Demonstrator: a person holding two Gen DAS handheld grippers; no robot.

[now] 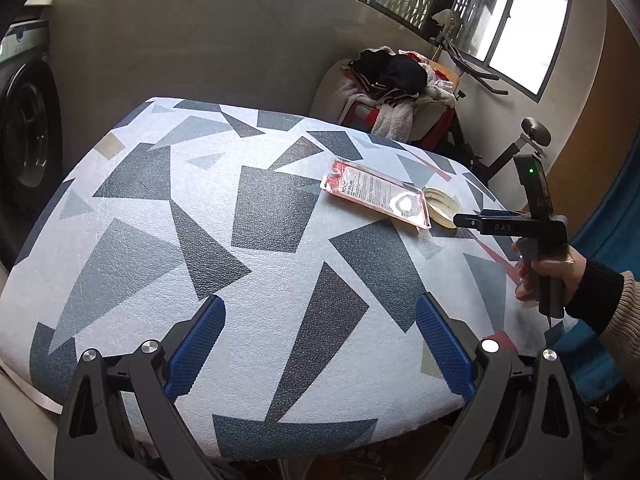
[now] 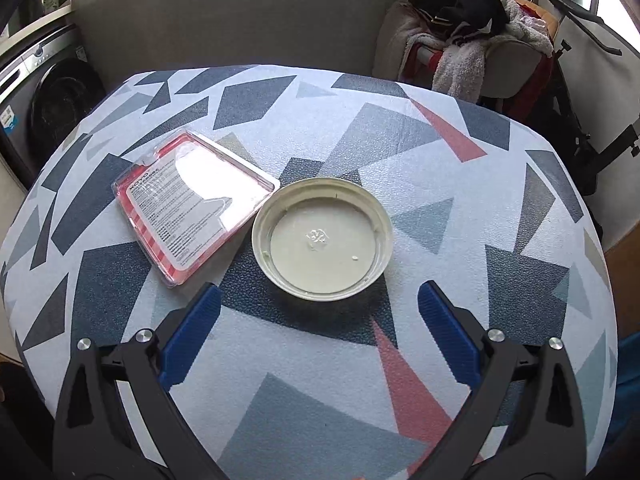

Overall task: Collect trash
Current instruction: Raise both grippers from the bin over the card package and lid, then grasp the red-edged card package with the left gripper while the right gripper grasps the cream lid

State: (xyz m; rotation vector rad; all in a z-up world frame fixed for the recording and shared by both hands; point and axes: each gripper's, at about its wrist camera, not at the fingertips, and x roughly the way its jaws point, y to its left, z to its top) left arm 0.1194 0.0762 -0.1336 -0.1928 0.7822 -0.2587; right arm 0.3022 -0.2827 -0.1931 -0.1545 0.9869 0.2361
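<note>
**Inspector:** While I hold both tools over the table, report the left side first.

**Operator:** My left gripper is spread wide, blue pads apart, nothing between them. It hangs over the patterned cloth near the table's front edge. Ahead and to its right lies the clear plastic package with the red backing, flat on the cloth. Just beyond that, the cream lid is partly hidden.

**Inspector:** And the right side?

**Operator:** My right gripper is equally wide open and empty. The package lies ahead to its left, with the lid directly ahead, hollow side up. Their edges look to touch. My right hand grips the handle.
</note>
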